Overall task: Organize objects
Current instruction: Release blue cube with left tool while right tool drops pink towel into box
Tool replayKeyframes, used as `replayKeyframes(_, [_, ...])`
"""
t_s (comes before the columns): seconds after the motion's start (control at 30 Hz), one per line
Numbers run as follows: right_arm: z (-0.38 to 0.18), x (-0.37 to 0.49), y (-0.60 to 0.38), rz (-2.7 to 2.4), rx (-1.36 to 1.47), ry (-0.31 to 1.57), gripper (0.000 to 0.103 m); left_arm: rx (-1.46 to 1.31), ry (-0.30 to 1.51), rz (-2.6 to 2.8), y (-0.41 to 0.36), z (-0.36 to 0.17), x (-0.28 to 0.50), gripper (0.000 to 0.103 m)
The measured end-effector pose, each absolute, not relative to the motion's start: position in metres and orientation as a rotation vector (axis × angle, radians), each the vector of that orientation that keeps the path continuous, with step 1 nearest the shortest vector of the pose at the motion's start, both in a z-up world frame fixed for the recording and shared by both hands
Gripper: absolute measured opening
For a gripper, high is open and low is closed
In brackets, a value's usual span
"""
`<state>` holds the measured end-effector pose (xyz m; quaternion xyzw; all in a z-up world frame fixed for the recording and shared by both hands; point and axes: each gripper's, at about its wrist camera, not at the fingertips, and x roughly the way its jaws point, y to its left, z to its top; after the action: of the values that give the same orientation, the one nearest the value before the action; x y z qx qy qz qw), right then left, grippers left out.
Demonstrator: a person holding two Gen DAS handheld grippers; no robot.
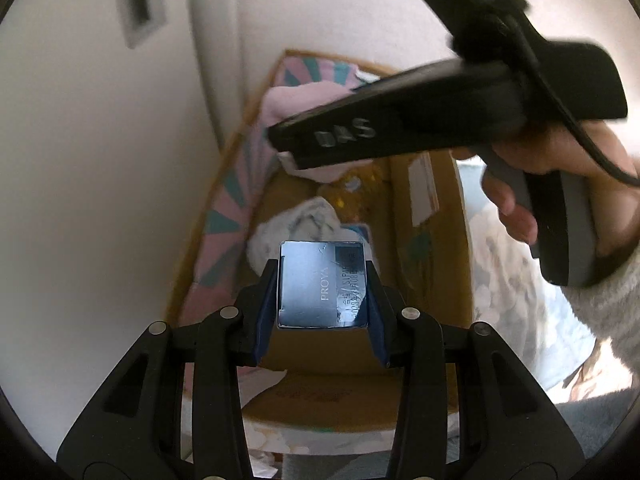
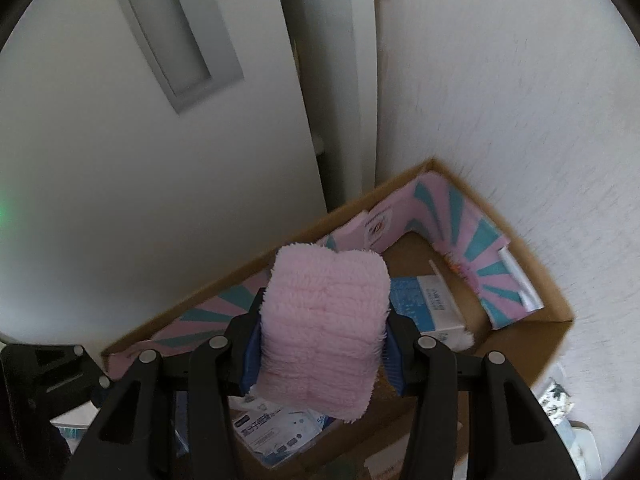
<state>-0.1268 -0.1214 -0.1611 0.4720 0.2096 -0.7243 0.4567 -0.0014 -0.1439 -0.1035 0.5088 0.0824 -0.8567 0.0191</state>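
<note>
My left gripper (image 1: 322, 284) is shut on a dark blue PROYA box (image 1: 322, 285) and holds it above an open cardboard box (image 1: 428, 208) with pink and teal flaps. My right gripper (image 2: 323, 326) is shut on a folded pink fluffy cloth (image 2: 324, 320) and holds it over the same cardboard box (image 2: 532, 276). In the left wrist view the right gripper's black body (image 1: 404, 120) crosses above the box, with the pink cloth (image 1: 296, 100) at its tip. A white cloth (image 1: 296, 224) and a yellow patterned item (image 1: 356, 190) lie inside.
A white wall (image 2: 500, 100) and a white door (image 2: 160, 160) stand right behind the box. White and blue packets (image 2: 276, 426) and a small white carton (image 2: 436, 304) lie in the box. A floral bedcover (image 1: 516, 300) lies to the right.
</note>
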Motion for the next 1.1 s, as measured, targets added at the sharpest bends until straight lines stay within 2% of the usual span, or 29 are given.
replayKeyframes(0.27, [-0.180,-0.133,-0.134,-1.747,1.189,0.539,0.045,1.671,0.155,-2.690,-0.121,-0.128,-0.008,0.036])
replayKeyframes(0.5, [-0.182,-0.136,-0.147,-1.711,1.182,0.553,0.046,1.675,0.129,-2.706,-0.114,-0.129,-0.009,0.036])
replayKeyframes(0.57, [-0.179,-0.137,-0.151,-1.710,1.169,0.553,0.049,1.685,0.106,-2.694,-0.112,-0.129,-0.010,0.038])
replayKeyframes(0.6, [-0.178,-0.137,-0.155,-1.704,1.170,0.558,0.060,1.693,0.095,-2.690,-0.110,-0.129,-0.011,0.043])
replayKeyframes(0.63, [-0.177,-0.138,-0.157,-1.708,1.163,0.558,0.081,1.700,0.077,-2.693,-0.108,-0.128,-0.011,0.061])
replayKeyframes(0.67, [-0.175,-0.138,-0.158,-1.723,1.145,0.553,0.090,1.695,0.073,-2.706,-0.105,-0.127,-0.010,0.076])
replayKeyframes(0.7, [-0.171,-0.139,-0.158,-1.745,1.116,0.541,0.100,1.681,0.070,-2.722,-0.104,-0.125,-0.008,0.102])
replayKeyframes(0.73, [-0.168,-0.140,-0.159,-1.762,1.093,0.526,0.102,1.659,0.077,-2.746,-0.102,-0.122,-0.006,0.103])
replayKeyframes(1.1, [-0.172,-0.128,-0.139,-1.834,1.084,0.509,0.102,1.635,0.080,-2.763,-0.099,-0.119,0.000,0.103])
